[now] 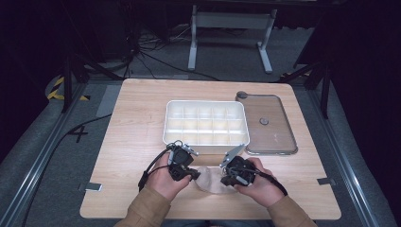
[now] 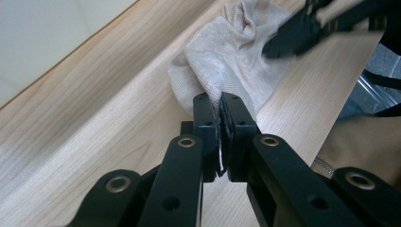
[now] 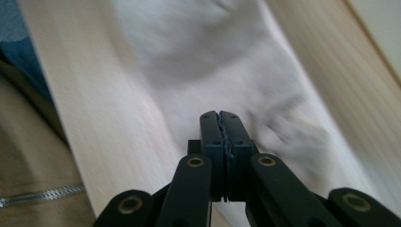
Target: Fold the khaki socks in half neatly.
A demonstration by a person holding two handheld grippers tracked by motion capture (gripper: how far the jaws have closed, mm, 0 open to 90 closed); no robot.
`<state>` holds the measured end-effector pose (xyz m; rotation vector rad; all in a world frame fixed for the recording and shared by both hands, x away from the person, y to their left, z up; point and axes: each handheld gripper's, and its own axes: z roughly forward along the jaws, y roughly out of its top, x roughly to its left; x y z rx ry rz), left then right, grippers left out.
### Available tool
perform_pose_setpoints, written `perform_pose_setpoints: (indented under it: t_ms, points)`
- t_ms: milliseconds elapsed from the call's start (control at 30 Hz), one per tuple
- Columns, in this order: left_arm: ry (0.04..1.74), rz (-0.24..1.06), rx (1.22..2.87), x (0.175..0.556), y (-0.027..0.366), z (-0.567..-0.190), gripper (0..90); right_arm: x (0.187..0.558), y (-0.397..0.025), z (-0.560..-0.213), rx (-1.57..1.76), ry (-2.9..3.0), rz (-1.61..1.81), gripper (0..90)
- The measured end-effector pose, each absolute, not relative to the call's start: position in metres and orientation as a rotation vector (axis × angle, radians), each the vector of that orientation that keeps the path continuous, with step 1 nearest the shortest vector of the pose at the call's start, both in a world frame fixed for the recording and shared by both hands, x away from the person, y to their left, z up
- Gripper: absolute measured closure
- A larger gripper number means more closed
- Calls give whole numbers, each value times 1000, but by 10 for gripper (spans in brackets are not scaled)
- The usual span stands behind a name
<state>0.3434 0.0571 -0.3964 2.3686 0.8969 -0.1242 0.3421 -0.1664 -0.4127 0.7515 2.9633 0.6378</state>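
The left gripper has its jaws pressed together on an edge of the beige sock, a thin fold of the knit caught between the pads. In the right gripper view the right gripper likewise has its jaws shut tight, with a sliver of fabric showing in the seam between them and the blurred sock spread out beyond the tips. In the high view both hands come in over the near edge of the bench, the left gripper and right gripper facing each other, with the sock lying flat on the wood between them, close to the near edge and roughly midway along it. Just beyond the grippers, toward the middle of the bench, stands a white divided tray with rows of small compartments. Its clear lid lies flat just beside it, toward the right edge. Tan sleeves cover the person's forearms
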Motion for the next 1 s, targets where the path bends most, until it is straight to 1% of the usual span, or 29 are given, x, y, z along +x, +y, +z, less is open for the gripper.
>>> perform_pose_setpoints:
  t_ms: [167, 333, 467, 800, 1000]
  points:
    - [903, -126, 2389, 344, 57, -394, 860, 352, -193, -414, 897, 2929, 585, 896]
    - [901, -135, 2398, 346, 57, -393, 860, 358, -206, -421, 965, 2942, 552, 895]
    - [899, -137, 2409, 346, 56, -393, 860, 360, -206, -429, 980, 2945, 512, 896]
    - [892, -133, 2402, 346, 55, -391, 860, 358, -205, -430, 975, 2939, 515, 897]
    - [878, -124, 2396, 344, 54, -389, 860, 353, -192, -431, 949, 2945, 538, 895]
